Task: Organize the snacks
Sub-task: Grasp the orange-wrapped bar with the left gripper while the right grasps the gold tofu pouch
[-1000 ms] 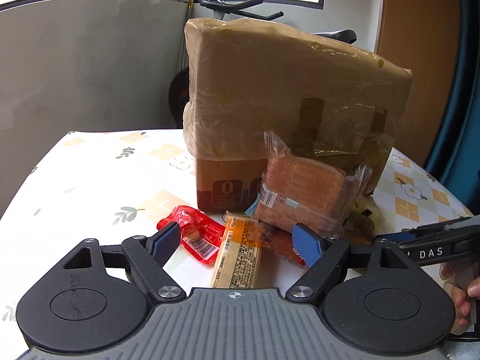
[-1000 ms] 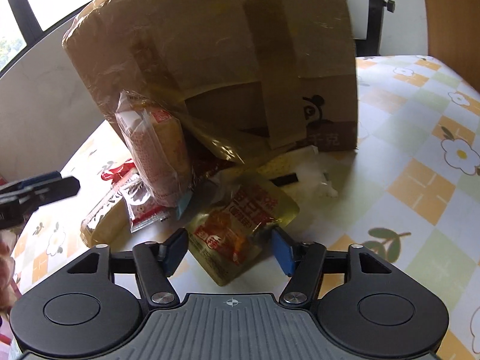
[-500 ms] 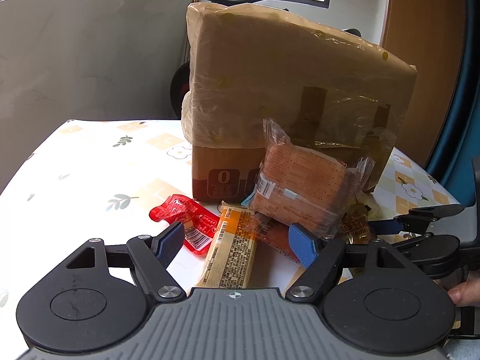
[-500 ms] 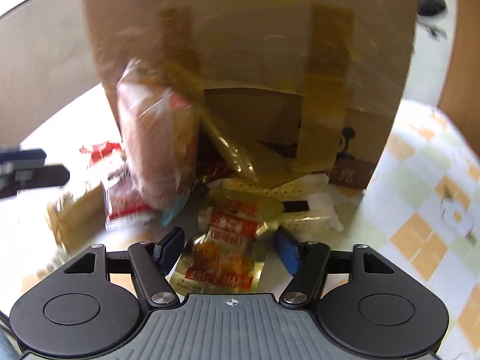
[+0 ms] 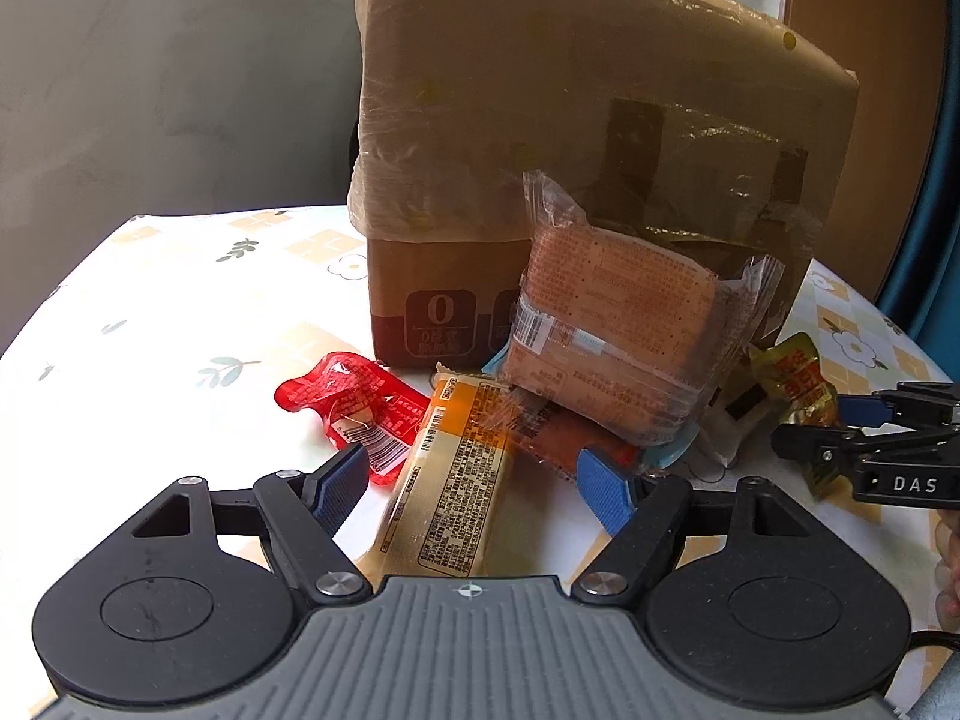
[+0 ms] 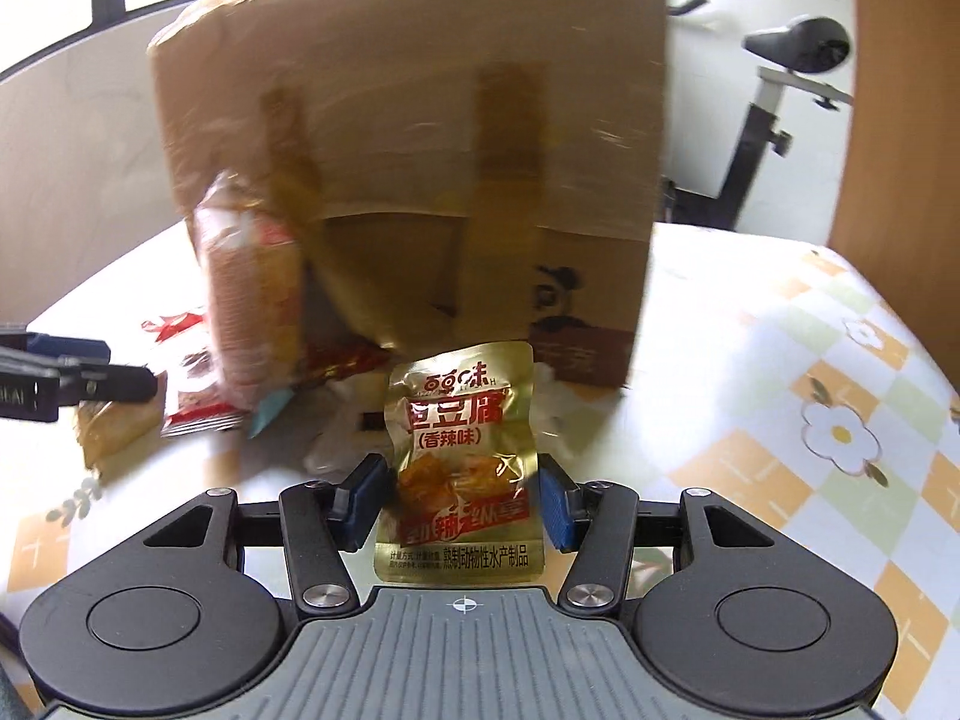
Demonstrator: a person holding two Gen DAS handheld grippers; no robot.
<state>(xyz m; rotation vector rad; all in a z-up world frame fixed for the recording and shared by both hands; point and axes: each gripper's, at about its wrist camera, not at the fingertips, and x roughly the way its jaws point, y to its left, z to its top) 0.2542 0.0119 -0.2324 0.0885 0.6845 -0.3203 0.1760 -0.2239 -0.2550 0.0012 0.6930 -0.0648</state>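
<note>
A cardboard box (image 5: 540, 138) wrapped in clear film stands on the counter (image 5: 150, 312), which has a flower-patterned cloth. Snacks lie heaped at the box's foot. A large clear-wrapped biscuit pack (image 5: 618, 348) leans against the box, over an orange-red packet (image 5: 564, 438). In front of it lies a yellow-orange bar (image 5: 456, 480), and just beside that, to the left, a red packet (image 5: 354, 402).

The left tool (image 5: 474, 480) stands with its jaws apart on either side of the bar's near end; neither blue pad presses on it.

The right tool (image 6: 459, 501) has a gold foil pouch (image 6: 459, 462) with red lettering standing upright between its 2 fingers. Its jaws are closing, with thin gaps showing between the blue pads and the pouch's edges, so the pouch is not yet clamped. Whether the pouch's lower end rests on the counter cannot be told. In the left wrist view the pouch sits at the right of the heap, close to the box's right corner. The background in the right wrist view is blurred.
</note>
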